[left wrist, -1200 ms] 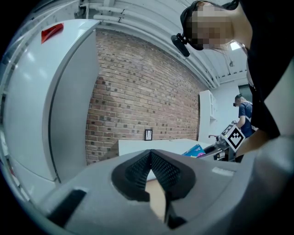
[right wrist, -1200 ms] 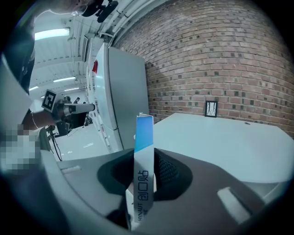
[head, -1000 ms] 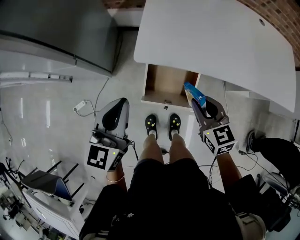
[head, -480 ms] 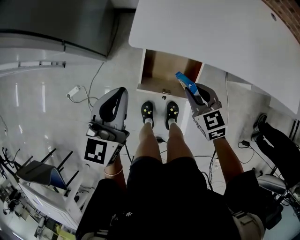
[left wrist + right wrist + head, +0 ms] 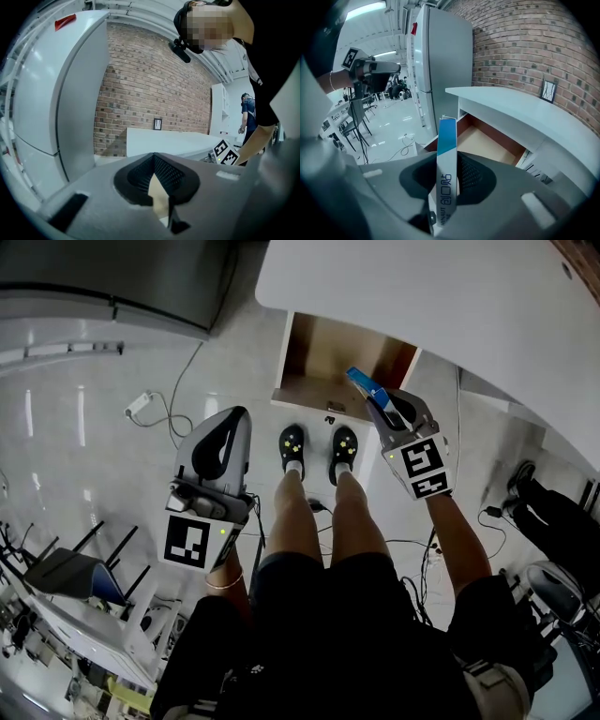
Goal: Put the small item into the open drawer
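Right claw (image 5: 382,411) is pinching the small blue box (image 5: 365,385) near the open drawer (image 5: 323,352), so it's not in yet.

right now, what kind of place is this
Probably an office or lab-style workroom, indoors: a white desk with an open drawer stands by a brick wall, and office chairs sit on a glossy floor.

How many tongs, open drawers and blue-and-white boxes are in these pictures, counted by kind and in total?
Tongs: 2, the left tongs and the right tongs
Open drawer: 1
Blue-and-white box: 1
Total: 4
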A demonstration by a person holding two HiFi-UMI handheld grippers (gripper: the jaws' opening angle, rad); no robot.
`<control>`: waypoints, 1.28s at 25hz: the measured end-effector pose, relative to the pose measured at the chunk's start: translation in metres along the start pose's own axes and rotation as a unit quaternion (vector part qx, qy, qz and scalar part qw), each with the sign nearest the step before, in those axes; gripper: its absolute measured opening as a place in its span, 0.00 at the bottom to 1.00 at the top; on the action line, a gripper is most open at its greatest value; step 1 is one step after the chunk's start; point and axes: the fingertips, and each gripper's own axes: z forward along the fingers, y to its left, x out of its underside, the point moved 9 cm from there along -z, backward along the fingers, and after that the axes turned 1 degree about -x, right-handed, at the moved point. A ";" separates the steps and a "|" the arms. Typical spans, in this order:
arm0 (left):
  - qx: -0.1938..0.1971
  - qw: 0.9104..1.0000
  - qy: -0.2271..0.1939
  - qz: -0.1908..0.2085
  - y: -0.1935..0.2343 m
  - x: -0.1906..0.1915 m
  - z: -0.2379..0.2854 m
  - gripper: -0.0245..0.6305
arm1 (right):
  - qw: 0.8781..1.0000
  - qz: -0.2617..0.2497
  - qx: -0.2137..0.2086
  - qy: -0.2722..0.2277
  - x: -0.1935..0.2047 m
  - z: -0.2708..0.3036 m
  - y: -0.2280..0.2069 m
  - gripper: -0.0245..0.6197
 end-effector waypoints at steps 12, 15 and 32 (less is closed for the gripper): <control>-0.018 1.000 0.008 -0.016 0.006 0.029 -0.004 0.03 | 0.999 -0.024 -0.024 0.034 0.024 0.040 0.004 0.18; -0.022 1.000 0.007 -0.021 0.009 0.032 -0.004 0.03 | 0.998 -0.030 -0.029 0.043 0.027 0.048 0.005 0.18; -0.036 0.999 0.002 -0.036 0.029 0.033 -0.002 0.03 | 0.985 -0.100 -0.072 0.123 0.032 0.098 0.007 0.18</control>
